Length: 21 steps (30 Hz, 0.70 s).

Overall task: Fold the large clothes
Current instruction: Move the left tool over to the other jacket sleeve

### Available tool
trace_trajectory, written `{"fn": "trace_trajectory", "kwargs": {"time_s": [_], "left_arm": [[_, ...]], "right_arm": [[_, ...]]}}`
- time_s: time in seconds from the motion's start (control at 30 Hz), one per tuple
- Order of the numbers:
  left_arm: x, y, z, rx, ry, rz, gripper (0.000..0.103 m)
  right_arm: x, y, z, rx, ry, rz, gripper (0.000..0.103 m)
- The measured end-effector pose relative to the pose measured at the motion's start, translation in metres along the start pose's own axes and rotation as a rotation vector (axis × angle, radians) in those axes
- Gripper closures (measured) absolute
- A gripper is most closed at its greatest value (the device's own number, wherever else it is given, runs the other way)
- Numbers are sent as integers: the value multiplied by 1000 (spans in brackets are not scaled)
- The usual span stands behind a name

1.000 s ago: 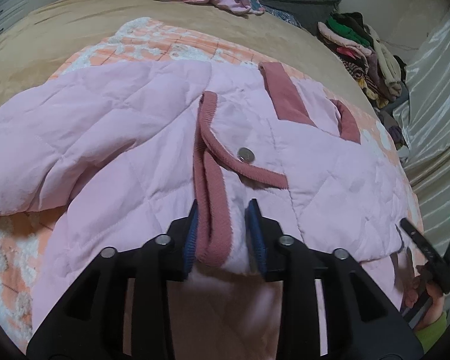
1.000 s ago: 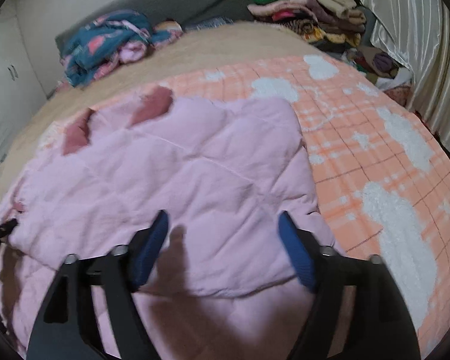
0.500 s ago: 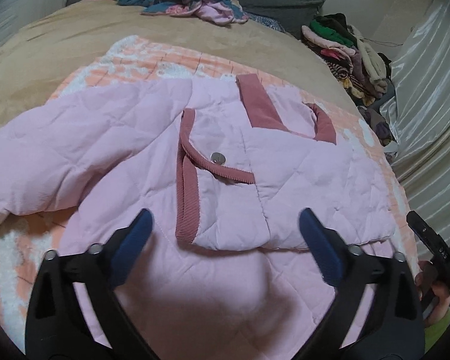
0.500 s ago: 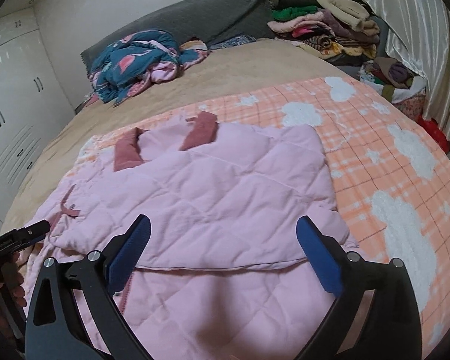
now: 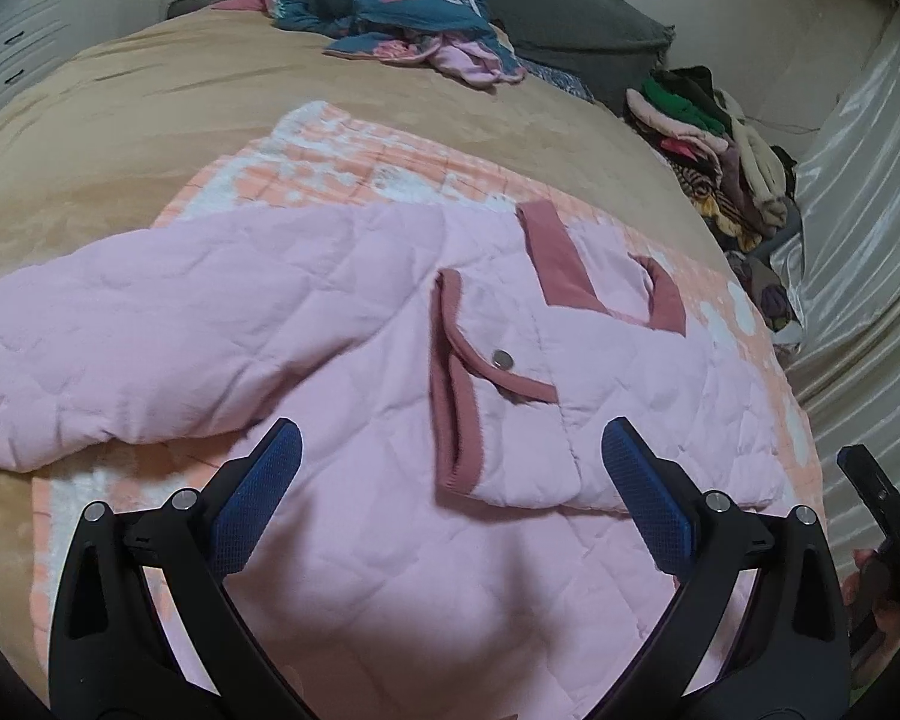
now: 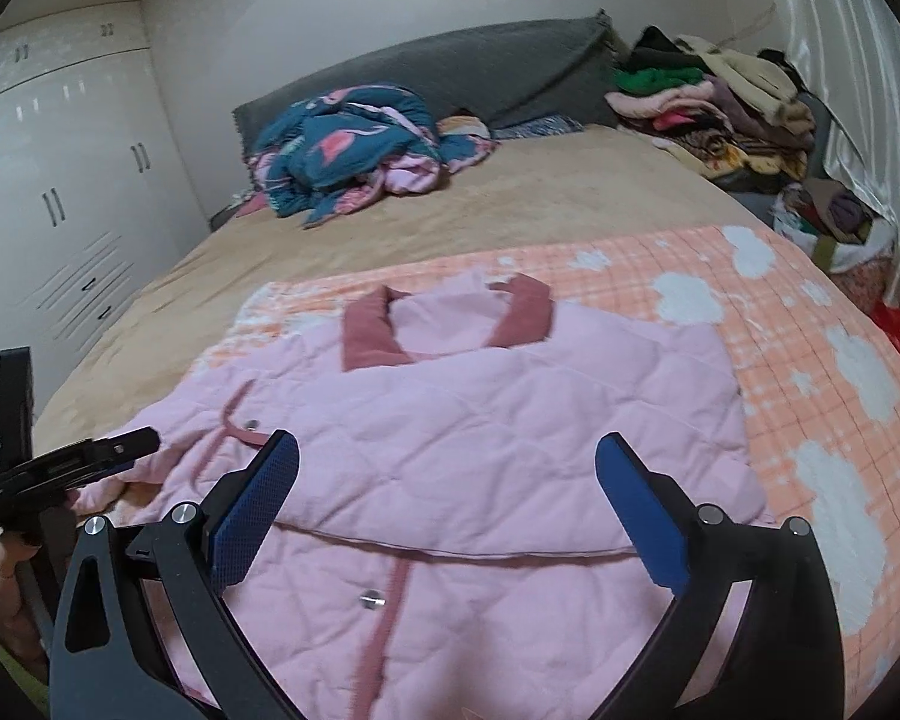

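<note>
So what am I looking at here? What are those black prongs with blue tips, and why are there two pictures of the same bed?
There is no robot: a person holds a hand tool in each hand, each with two black fingers tipped with blue pads. A small wide-angle camera sits on each tool and looks forward along the fingers, so you get two views of one bed. One picture comes from the left gripper, the other from the right gripper. Both stand open and hold nothing. Below them lies a quilted pale pink jacket with dusty rose trim, partly folded, on an orange checked blanket with white clouds spread over the tan bedcover. Farther back lie a crumpled teal patterned quilt and a pile of mixed clothes.
</note>
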<state>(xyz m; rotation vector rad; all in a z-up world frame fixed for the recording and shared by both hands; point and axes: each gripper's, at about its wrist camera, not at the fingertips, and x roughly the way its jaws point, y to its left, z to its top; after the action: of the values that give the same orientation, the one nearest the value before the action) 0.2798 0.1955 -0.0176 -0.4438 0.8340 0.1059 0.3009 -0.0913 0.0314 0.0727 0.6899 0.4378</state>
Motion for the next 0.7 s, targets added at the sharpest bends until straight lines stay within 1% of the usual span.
{"fn": "trace_trajectory", "kwargs": {"time_s": [0.5,0.7], "left_arm": [[-28,48,12,-86,-74,129,9],[-38,67,17,-125,-98,143,9]], "right_arm": [[5,80,13,-117,-5,104,4],[13,112,16,-158,2,145,4]]}}
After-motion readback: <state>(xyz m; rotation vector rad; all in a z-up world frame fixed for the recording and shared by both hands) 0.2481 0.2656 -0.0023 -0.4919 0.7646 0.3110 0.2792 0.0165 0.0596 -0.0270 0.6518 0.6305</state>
